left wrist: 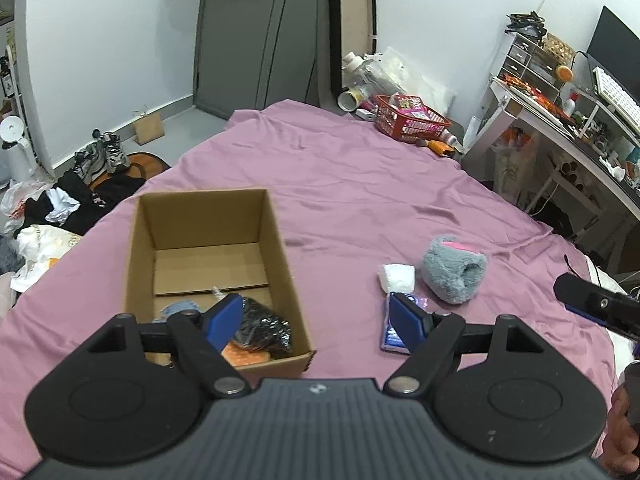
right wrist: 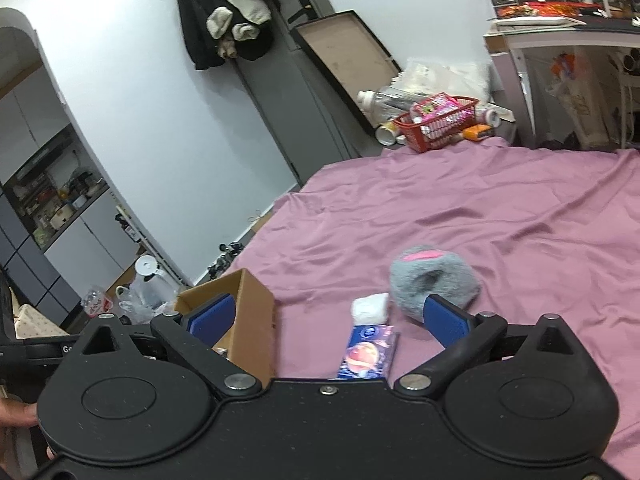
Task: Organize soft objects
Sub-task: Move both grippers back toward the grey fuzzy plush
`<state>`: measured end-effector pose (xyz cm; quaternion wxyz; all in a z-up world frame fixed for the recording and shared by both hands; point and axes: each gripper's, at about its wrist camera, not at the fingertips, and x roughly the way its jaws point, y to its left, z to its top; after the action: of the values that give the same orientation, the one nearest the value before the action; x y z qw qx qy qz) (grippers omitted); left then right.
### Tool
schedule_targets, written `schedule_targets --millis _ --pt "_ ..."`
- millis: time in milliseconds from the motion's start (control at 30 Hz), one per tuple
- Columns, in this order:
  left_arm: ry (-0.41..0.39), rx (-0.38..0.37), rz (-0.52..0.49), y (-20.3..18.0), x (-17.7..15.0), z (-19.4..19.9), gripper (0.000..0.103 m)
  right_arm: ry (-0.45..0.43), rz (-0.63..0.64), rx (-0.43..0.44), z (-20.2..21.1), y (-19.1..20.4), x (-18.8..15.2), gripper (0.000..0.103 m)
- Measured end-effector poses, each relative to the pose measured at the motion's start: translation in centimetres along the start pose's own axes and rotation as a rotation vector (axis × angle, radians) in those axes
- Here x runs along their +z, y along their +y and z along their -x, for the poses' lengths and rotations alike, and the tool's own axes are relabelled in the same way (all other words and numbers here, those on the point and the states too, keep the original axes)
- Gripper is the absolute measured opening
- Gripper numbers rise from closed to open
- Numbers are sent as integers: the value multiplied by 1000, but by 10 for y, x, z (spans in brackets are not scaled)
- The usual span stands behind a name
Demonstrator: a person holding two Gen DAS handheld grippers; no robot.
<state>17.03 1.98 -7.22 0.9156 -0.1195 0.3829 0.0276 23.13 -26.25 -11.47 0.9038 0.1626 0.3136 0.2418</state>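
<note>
**Inspector:** Three soft items lie loose on the mauve-pink bedsheet (left wrist: 360,184): a grey fluffy plush slipper with a pink patch (left wrist: 454,270), a small white folded cloth bundle (left wrist: 397,277), and a flat blue printed tissue packet (right wrist: 367,354). The bundle sits just beside the slipper, and the packet lies nearer the cameras, close to the bundle.

**Clerk:** And the container?

**Inspector:** An open brown cardboard box (left wrist: 208,256) stands upright on the bed, left of the three loose items and apart from them. Inside, at its near end, lie a crumpled black shiny item (left wrist: 262,328), an orange piece (left wrist: 244,356) and something pale blue (left wrist: 178,308); I cannot tell what these are.

**Clerk:** Gripper condition?

**Inspector:** The left gripper (left wrist: 316,320) has its blue-padded fingers spread wide and grips nothing; one finger shows over the box's near end, the other over the tissue packet. The right gripper (right wrist: 330,320) is likewise spread wide and empty, with the packet and bundle showing between its fingers and the slipper just beyond the right-hand finger. Its tip shows at the right edge of the left wrist view.

**Clerk:** Surroundings?

**Inspector:** A red plastic basket of packets (right wrist: 440,122) sits at the far end of the bed, well apart from the work.
</note>
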Motion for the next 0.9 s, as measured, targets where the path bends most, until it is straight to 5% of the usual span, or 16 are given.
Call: schedule_targets --millis 233,700,900 --pt "13 -37 -17 -21 3 -18 79 -11 -10 -34 -1 -20 0 99" --pt "51 -134 -112 -73 15 -68 79 46 -59 -99 -30 -66 16 76" --pt "63 -156 -150 -97 21 -94 79 44 -69 -65 -48 -87 18 75"
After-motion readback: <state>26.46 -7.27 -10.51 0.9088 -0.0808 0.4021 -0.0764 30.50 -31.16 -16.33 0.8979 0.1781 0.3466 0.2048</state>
